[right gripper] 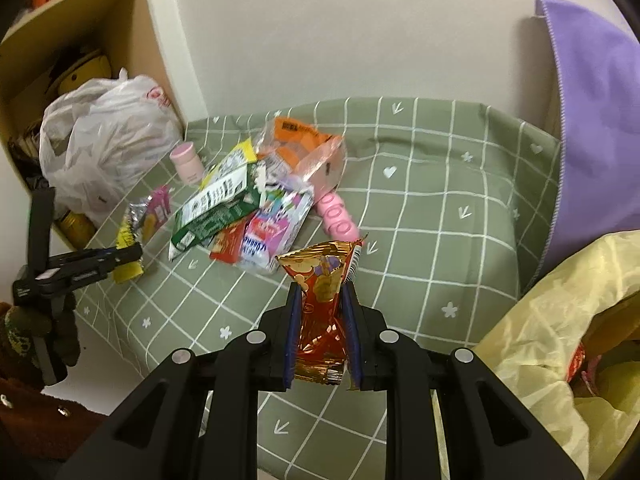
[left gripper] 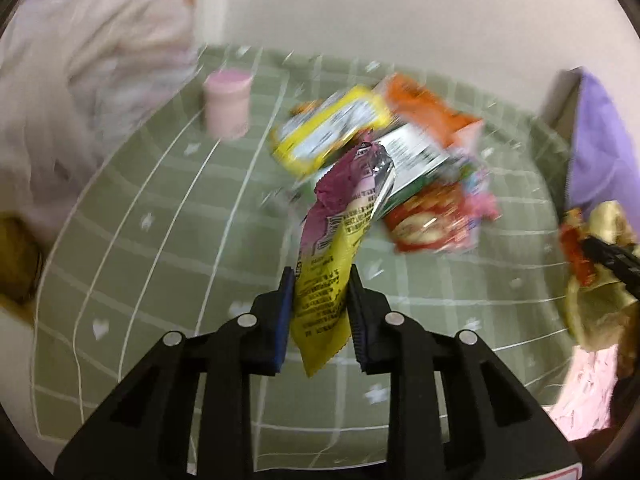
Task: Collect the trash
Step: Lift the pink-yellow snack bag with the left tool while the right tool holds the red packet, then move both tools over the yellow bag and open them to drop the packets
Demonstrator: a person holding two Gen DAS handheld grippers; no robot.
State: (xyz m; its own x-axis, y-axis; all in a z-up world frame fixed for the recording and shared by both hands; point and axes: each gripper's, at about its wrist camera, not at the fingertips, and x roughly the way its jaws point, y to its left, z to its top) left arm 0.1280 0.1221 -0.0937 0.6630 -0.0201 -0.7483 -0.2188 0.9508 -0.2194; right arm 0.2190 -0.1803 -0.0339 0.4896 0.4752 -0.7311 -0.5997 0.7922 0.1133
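Observation:
My left gripper is shut on a yellow and pink wrapper, held above the green checked tablecloth. It also shows in the right wrist view at the left. My right gripper is shut on a red and gold wrapper. That wrapper shows at the right edge of the left wrist view. A pile of wrappers lies on the cloth ahead of both grippers, also in the left wrist view. A yellow trash bag stands open at the right.
A pink jar and a pink tube lie by the pile. A white plastic bag sits by a shelf at the left. A purple cloth hangs at the right.

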